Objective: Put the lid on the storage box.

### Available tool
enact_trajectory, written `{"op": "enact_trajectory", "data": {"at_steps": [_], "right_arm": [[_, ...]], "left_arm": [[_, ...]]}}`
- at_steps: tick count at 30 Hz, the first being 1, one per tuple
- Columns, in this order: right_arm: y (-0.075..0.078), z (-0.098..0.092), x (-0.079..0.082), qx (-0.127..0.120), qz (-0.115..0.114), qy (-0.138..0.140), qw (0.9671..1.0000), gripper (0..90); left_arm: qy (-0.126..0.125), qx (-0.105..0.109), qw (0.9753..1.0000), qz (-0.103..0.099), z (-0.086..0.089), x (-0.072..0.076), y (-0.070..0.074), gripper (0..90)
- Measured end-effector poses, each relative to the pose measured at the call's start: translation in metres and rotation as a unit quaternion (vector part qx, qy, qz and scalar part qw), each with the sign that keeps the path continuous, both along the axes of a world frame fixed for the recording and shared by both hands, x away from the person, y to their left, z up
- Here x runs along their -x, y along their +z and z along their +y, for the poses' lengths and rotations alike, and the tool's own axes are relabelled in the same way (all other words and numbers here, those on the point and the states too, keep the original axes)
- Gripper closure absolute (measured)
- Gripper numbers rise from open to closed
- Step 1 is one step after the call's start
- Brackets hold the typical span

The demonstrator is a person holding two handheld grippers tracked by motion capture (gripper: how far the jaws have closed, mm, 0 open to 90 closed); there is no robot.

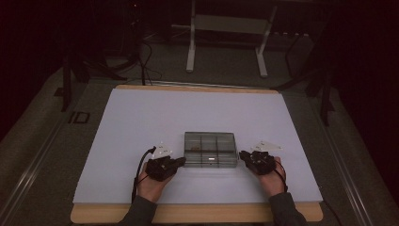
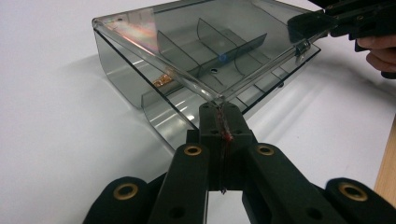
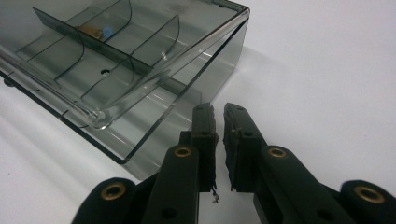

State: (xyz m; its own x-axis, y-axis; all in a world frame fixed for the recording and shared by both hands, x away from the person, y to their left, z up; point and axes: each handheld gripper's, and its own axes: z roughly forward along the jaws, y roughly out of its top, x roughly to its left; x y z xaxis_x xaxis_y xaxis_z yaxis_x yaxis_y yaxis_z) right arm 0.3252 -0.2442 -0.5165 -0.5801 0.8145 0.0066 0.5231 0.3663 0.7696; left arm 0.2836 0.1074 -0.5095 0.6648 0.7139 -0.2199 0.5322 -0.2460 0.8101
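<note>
From above, both forearms come in low, the left tool (image 1: 180, 161) and right tool (image 1: 243, 155) flanking a smoky clear compartment box (image 1: 210, 149) at mid-worktop (image 1: 141, 117); the dim light hides what the box holds.

Along the left tool (image 2: 219, 108), its jaws are clenched on the corner of the box lid (image 2: 205, 42), with the other tool at the far corner.

Along the right tool (image 3: 218, 112), the jaws stand slightly parted, released, just beside the box (image 3: 116, 70) wall; small contents are blurred.
</note>
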Motion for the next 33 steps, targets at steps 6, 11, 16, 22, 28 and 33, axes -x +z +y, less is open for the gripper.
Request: {"op": "enact_trajectory", "data": {"at_steps": [6, 11, 16, 22, 28, 33], "right_arm": [[0.000, -0.001, 0.000, -0.001, 0.000, -0.001, 1.0000, 82.8], [0.000, -0.001, 0.000, 0.000, 0.000, 0.001, 1.0000, 82.9], [-0.002, 0.000, 0.000, 0.003, 0.002, 0.003, 1.0000, 82.9], [-0.002, -0.001, -0.001, 0.001, 0.000, 0.002, 1.0000, 82.9], [-0.002, -0.002, -0.001, 0.001, 0.000, 0.001, 1.0000, 82.8], [-0.002, -0.002, -0.001, 0.000, -0.001, 0.001, 1.0000, 82.8]], "left_arm": [[-0.002, -0.009, 0.9999, 0.007, 0.000, 0.001, -0.004, 89.4], [-0.004, -0.011, 0.9999, 0.012, 0.000, 0.001, -0.007, 89.4], [-0.005, -0.016, 0.9997, 0.019, 0.001, 0.002, -0.009, 89.2], [-0.011, -0.020, 0.9995, 0.020, 0.002, 0.004, -0.010, 89.2], [-0.020, -0.021, 0.9995, 0.011, 0.004, 0.006, -0.006, 89.2], [-0.024, -0.018, 0.9996, 0.001, 0.005, 0.007, -0.002, 88.7]]}}
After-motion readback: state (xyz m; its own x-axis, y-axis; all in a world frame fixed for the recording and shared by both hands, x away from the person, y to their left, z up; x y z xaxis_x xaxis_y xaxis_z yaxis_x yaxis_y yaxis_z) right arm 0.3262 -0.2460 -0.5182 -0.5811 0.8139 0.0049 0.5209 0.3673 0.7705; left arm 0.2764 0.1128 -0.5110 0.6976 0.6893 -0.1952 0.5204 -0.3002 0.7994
